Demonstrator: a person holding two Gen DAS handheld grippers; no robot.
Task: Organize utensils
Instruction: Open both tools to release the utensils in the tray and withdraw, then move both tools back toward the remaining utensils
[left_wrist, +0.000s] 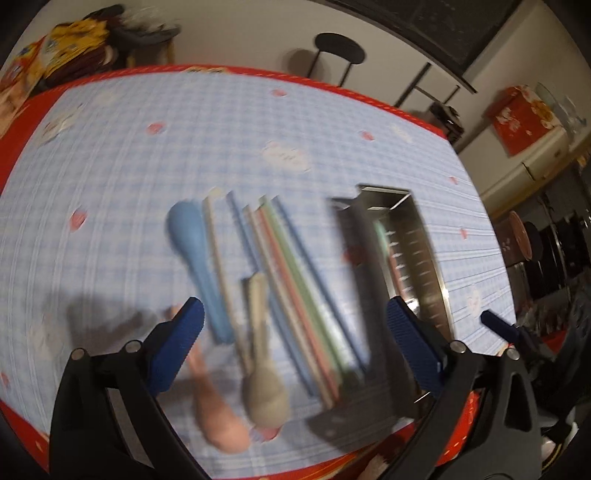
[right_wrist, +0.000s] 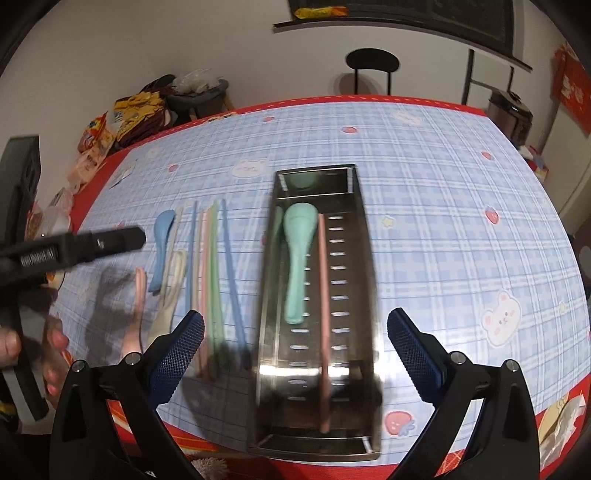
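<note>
A steel utensil tray (right_wrist: 354, 236) lies on the blue checked tablecloth and holds a green spoon (right_wrist: 298, 251) and a pink chopstick (right_wrist: 323, 317). Left of it lie a blue spoon (right_wrist: 162, 240), a beige spoon (right_wrist: 168, 302), a pink spoon (right_wrist: 137, 310) and several coloured chopsticks (right_wrist: 214, 280). My right gripper (right_wrist: 295, 354) is open and empty above the tray's near end. My left gripper (left_wrist: 295, 350) is open and empty above the loose utensils: blue spoon (left_wrist: 195, 251), beige spoon (left_wrist: 264, 380), pink spoon (left_wrist: 218, 417), chopsticks (left_wrist: 295, 280). The tray (left_wrist: 424, 266) is to its right. The left view is blurred.
The table has a red border (right_wrist: 369, 99). A black stool (right_wrist: 372, 62) stands behind it by the wall. A pile of bags and snacks (right_wrist: 140, 107) sits at the back left. The left hand-held gripper body (right_wrist: 74, 247) reaches in from the left.
</note>
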